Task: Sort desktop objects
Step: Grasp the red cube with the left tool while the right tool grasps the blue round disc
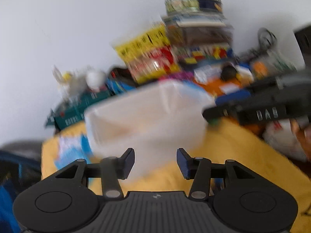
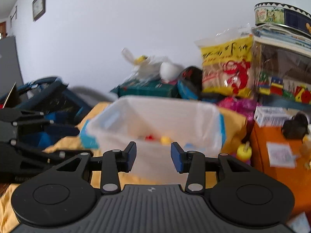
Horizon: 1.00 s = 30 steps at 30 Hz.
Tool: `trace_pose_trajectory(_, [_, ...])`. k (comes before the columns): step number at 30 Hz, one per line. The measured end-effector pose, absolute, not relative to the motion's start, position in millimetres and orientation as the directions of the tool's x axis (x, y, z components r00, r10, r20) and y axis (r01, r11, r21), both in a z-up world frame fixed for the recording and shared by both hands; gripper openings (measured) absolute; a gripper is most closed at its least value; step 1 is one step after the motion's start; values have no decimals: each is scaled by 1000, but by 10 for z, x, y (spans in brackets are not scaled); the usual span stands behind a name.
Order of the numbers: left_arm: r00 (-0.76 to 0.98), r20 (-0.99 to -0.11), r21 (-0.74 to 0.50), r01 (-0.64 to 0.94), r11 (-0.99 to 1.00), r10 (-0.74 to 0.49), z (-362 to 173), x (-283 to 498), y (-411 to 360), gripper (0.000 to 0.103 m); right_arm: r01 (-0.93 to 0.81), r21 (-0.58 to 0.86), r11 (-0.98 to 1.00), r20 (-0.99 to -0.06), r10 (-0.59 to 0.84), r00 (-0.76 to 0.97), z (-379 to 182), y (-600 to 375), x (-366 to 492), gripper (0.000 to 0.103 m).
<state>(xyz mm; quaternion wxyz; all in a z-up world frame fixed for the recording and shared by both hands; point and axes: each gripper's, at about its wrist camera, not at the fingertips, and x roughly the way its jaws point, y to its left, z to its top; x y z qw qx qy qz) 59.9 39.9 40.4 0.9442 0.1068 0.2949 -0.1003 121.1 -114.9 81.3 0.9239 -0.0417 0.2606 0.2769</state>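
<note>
Left wrist view, blurred by motion: left gripper (image 1: 155,163) w/ jaws spread apart, nothing between them. Just ahead sits a translucent white bin (image 1: 143,116) on a yellow cloth (image 1: 233,151) covering the table. At the right edge the right gripper (image 1: 258,108) reaches in from the side, beside the bin's right rim. Behind the bin, against a white wall (image 1: 77,29): a green box (image 1: 77,108), a yellow snack bag (image 1: 151,54), and a round tin (image 1: 194,3) atop a stack of clear boxes.

Right wrist view, sharper: right gripper (image 2: 153,157) also has jaws released, holding nothing, pointed at the same bin (image 2: 155,120). Inside the bin, near the front wall, a small red piece (image 2: 149,137) and a small yellow piece (image 2: 165,139) lie close together on the bottom. Right of the bin, an orange box (image 2: 272,155) w/ a white label; a yellow peg toy (image 2: 244,151) stands between bin and box. Snack bag (image 2: 227,68) and tin (image 2: 279,15) are back right. Left gripper (image 2: 29,145) shows at the left edge; its jaw state can't be told from this angle. A framed picture (image 2: 38,5) hangs high on the wall, upper left.
</note>
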Motion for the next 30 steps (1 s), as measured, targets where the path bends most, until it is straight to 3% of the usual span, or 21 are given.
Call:
trace_pose_trajectory(10, [640, -752, -11, 221, 975, -154, -479, -126, 400, 52, -645, -11, 764, -669, 474, 572, 110, -1089, 381, 42])
trace_pose_trajectory(13, [618, -768, -28, 234, 972, -171, -631, -238, 333, 52, -662, -20, 749, -748, 428, 507, -107, -1033, 213, 37])
trace_pose_trajectory(17, [598, -783, -24, 246, 969, -172, -719, -269, 273, 51, -659, -43, 751, -783, 385, 490, -305, -996, 78, 32])
trace_pose_trajectory(26, [620, -743, -90, 280, 956, -252, -645, -56, 100, 50, -639, -51, 767, -786, 364, 500, -440, -1043, -44, 32])
trace_pose_trajectory(30, [587, -765, -78, 323, 943, -264, -749, 63, -47, 30, -637, -59, 768, -782, 361, 508, -448, -1037, -63, 32])
